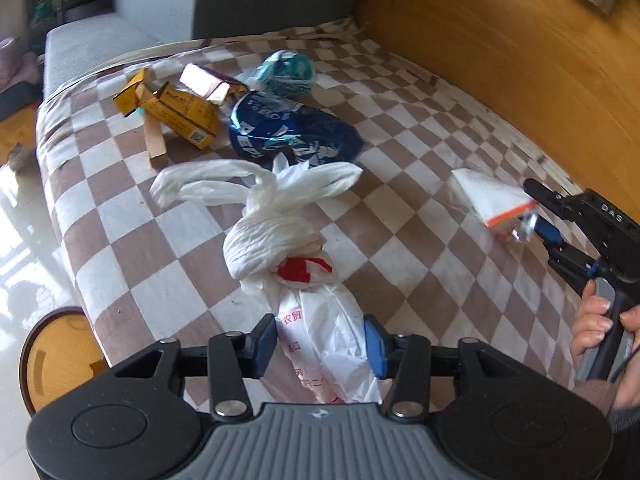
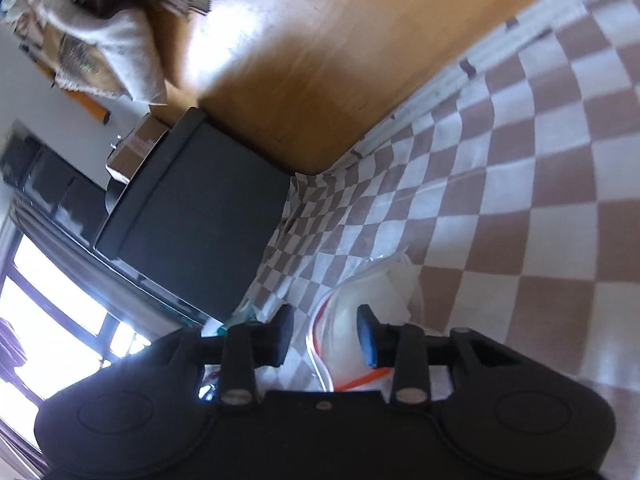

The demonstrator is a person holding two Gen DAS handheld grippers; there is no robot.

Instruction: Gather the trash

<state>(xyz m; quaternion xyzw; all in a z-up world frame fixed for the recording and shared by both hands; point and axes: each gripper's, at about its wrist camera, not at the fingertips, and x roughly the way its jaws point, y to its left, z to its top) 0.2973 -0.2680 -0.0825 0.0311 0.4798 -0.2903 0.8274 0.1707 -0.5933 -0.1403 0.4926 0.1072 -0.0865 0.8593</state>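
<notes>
Trash lies scattered over a checked bed cover in the left wrist view. The left gripper sits at the near edge, its fingers standing on either side of the near end of a knotted white plastic bag; the blue pads look close to the plastic, but I cannot tell whether they press on it. Red print runs along that bag, with Chinese characters, two of which read 农贸; the rest is too crumpled to read. Beyond the bag lies a blue foil wrapper with white lettering I cannot make out, then a teal wrapper farther off, and to the far left some flattened yellow boxes beside a shiny pink carton. At the right, a hand holds the right gripper, marked DAS, its tips at a white packet with an orange edge.

In the right wrist view the right gripper has its fingers apart with the clear, orange-edged packet between them; no firm pinch shows, so I read them as open around it. A wooden bed frame fills the far side.

The step in hand looks like picking up: each gripper is set on its own piece. Next, both need to close firmly on thin, slippery plastic before lifting.
</notes>
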